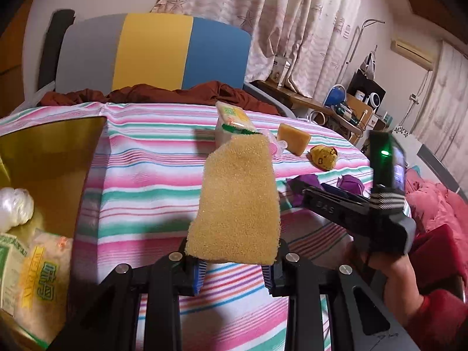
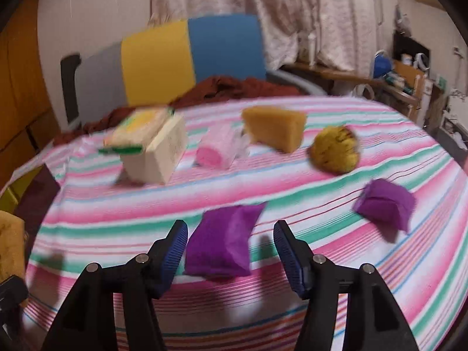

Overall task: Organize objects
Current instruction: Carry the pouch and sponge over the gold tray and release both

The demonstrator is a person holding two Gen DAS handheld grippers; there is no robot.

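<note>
My left gripper (image 1: 234, 275) is shut on a tan sponge (image 1: 238, 201) and holds it above the striped cloth. A gold box (image 1: 55, 158) at the left holds a white bag and packets. My right gripper (image 2: 231, 251) is open, its jaws either side of a purple pouch (image 2: 223, 239) lying on the cloth; it also shows in the left wrist view (image 1: 295, 185). A second purple pouch (image 2: 384, 203), a yellow round toy (image 2: 335, 149), an orange sponge wedge (image 2: 275, 127), a pink wrapped roll (image 2: 218, 149) and a cream box (image 2: 158, 155) with a packet on top lie beyond.
A striped cloth (image 2: 292, 307) covers the round table. A grey, yellow and blue chair back (image 1: 152, 49) with a rust-red garment stands behind it. A cluttered wooden shelf (image 1: 345, 108) is at the right, with red bedding (image 1: 433, 204) below it.
</note>
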